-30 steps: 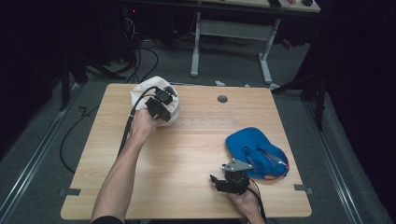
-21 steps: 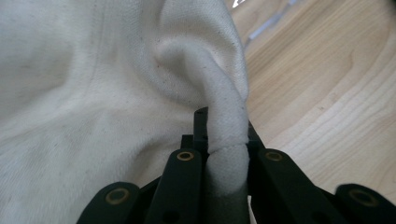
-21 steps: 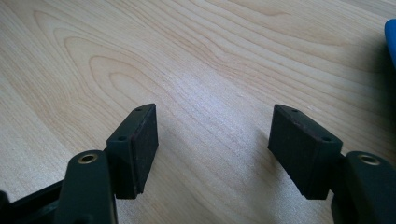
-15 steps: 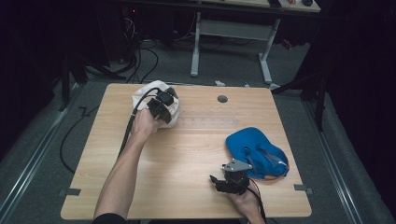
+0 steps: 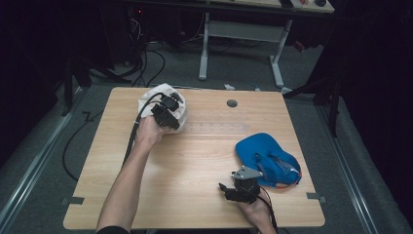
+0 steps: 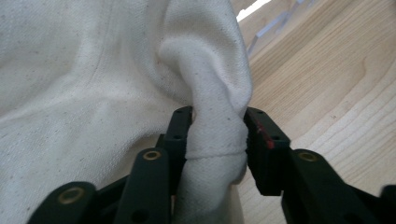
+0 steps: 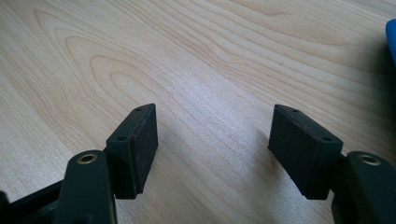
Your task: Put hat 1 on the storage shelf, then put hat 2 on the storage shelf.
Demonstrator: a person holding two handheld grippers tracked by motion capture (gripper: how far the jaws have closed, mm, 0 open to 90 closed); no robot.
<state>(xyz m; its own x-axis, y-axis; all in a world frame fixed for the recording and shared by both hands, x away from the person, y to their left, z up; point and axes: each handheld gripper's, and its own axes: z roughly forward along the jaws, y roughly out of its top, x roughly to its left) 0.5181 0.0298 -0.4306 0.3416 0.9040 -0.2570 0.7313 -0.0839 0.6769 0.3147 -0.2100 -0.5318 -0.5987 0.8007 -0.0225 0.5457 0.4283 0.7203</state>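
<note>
A crumpled white cloth (image 5: 148,100) lies at the table's far left. My left gripper (image 5: 174,105) is at its right edge. In the left gripper view a rolled fold of the white cloth (image 6: 93,93) stands between the two pads of the left gripper (image 6: 218,116). Its jaws have just been opening, and the fold now sits loosely in the gap. A blue cap (image 5: 268,156) lies at the near right, and its edge (image 7: 391,37) reaches into the right gripper view. Left of it my right gripper (image 5: 225,189) rests low over bare wood, where the right gripper (image 7: 215,126) is open with nothing between its pads.
The wooden table (image 5: 195,156) has a round cable hole (image 5: 232,103) near its far edge. Beyond it stand the white legs of another table (image 5: 204,48). Black cables (image 5: 73,141) trail on the floor at the left.
Little differs in the high view: both hands, the cloth and the cap stay where they were.
</note>
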